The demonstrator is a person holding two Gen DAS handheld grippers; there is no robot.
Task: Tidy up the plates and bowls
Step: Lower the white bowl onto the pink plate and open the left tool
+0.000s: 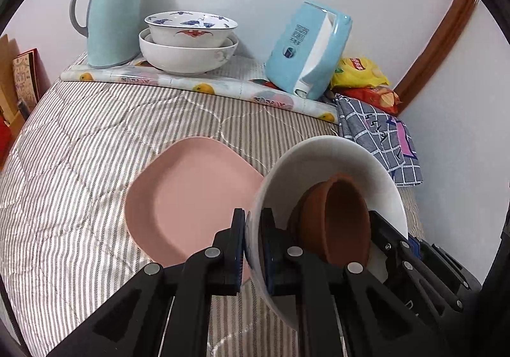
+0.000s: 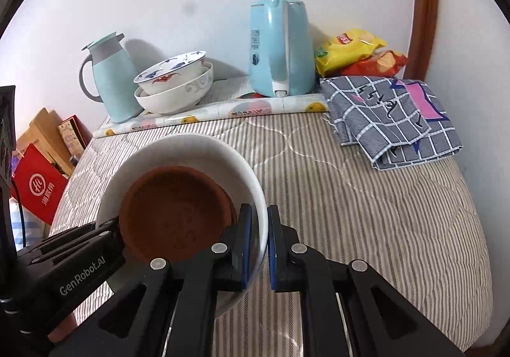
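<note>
Gripping opposite sides of 1 white bowl (image 1: 325,159), the 2 grippers are carrying it together above the striped cover (image 1: 79,149). The left gripper (image 1: 252,248) is closed tight on the bowl's left rim, 1 pad inside the wall and 1 outside. The right gripper (image 2: 258,245) is pinching the right rim the same way. A brown bowl (image 2: 173,213) is sitting inside the white one, leaning toward the left gripper's side as the white bowl is tilting.

A pink plate (image 1: 188,194) is lying flat on the cover, just beside the white bowl on the left gripper's side and partly tucked under that gripper. At the back, 2 more bowls (image 1: 188,44) are sitting nested on the fruit-print mat (image 1: 223,84), between the jug (image 1: 111,15) and the blue kettle (image 2: 279,50), well apart from the carried bowl.

That stack is lying ahead and to the left of both grippers, so the left hand is the nearer one. Judging by the task, the carried pair is probably heading either there or onto the pink plate; which one cannot be told yet.
</note>
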